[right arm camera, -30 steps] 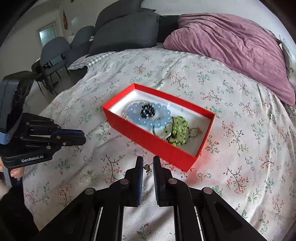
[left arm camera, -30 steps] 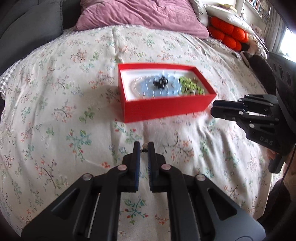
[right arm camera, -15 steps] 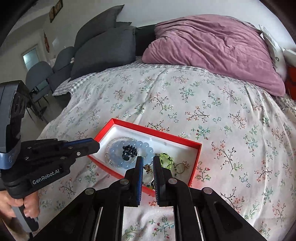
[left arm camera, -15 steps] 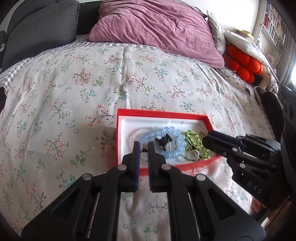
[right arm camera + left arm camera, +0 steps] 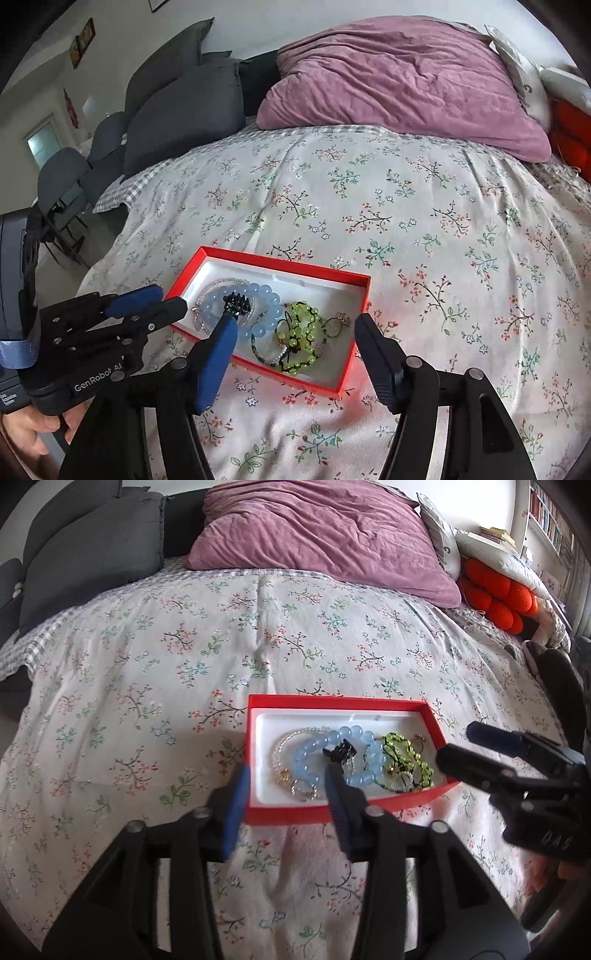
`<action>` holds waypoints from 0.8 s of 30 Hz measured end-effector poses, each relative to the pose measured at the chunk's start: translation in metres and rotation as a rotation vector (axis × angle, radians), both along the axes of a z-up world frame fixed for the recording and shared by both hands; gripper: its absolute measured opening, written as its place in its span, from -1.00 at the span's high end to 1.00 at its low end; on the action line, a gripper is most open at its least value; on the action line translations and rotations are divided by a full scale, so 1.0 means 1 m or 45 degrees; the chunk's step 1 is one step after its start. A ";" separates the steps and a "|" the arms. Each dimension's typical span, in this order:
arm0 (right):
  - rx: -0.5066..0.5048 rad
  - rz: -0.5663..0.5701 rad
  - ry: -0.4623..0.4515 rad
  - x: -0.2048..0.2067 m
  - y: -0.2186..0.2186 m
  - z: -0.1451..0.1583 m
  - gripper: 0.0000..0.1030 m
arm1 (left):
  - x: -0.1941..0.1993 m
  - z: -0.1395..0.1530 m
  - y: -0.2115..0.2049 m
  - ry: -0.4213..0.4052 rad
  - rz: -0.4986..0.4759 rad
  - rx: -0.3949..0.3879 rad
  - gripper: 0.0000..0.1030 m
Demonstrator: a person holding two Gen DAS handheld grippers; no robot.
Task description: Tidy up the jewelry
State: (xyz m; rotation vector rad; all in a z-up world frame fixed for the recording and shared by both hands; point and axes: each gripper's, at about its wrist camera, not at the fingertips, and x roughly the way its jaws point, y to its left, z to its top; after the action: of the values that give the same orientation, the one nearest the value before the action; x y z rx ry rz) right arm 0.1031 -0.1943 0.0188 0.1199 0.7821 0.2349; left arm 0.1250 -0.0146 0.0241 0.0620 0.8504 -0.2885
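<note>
Jewelry lies heaped in the red box [image 5: 343, 814] at lower center of the left wrist view on the flowered bed [image 5: 147, 664]: a blue bead bracelet [image 5: 314, 749], a green beaded strand [image 5: 402, 753], a black beaded piece [image 5: 340, 753] and a small ring [image 5: 338, 325]. Both grippers hang over the box's near edge, the left gripper [image 5: 284, 790] and right gripper [image 5: 291, 325] each with jaws opening and nothing pinched between them. To do this release well, I'd keep both tips above the white lining until the jaws are fully apart, then draw back without snagging a strand.
</note>
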 end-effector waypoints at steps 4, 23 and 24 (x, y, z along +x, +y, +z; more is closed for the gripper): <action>-0.026 -0.043 0.034 -0.017 -0.011 0.002 -0.31 | -0.015 0.004 0.004 -0.008 0.016 0.064 -0.25; -0.212 -0.266 0.196 -0.072 -0.009 0.016 -1.00 | -0.061 0.012 0.018 0.163 0.170 0.229 -0.99; -0.231 -0.264 0.193 -0.074 -0.006 0.013 -1.00 | -0.065 0.009 0.016 0.158 0.163 0.237 -0.99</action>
State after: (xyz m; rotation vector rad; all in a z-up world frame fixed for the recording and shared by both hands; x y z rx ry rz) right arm 0.0287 -0.1999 0.0319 0.0468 0.9313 -0.0428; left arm 0.0605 0.0016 0.0334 0.1635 0.9985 -0.0928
